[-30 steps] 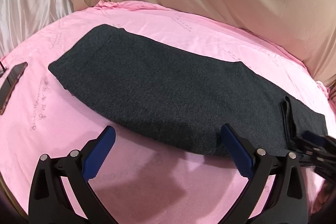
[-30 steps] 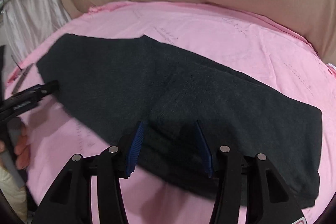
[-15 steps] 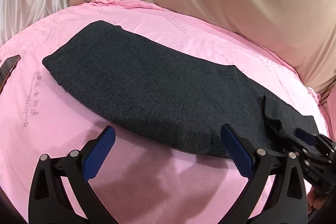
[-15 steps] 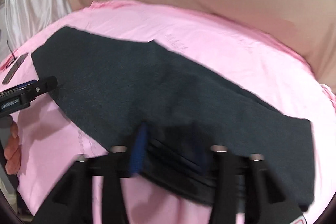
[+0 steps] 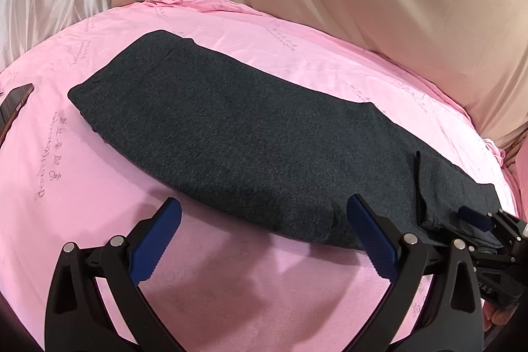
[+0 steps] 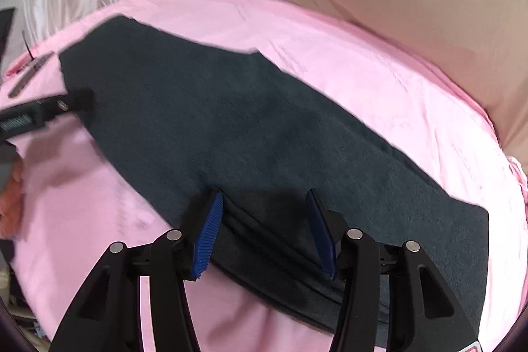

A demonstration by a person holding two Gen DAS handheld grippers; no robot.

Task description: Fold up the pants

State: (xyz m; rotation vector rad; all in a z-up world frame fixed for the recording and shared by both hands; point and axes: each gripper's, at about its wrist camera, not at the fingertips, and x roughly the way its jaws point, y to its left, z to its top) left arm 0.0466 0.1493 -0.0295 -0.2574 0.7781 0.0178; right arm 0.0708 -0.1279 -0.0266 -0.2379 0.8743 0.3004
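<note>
Phone [image 5: 15,109] sharp in left view only

Dark grey pants [image 5: 250,150] folded lengthwise, lying flat.
The long strip runs diagonally across the pink sheet [image 5: 99,187], one end squared off at the far left, the other showing stacked layers and a fold ridge near the right edge.

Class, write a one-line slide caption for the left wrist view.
Open left gripper hovers beside dark pants on a pink sheet.
</note>
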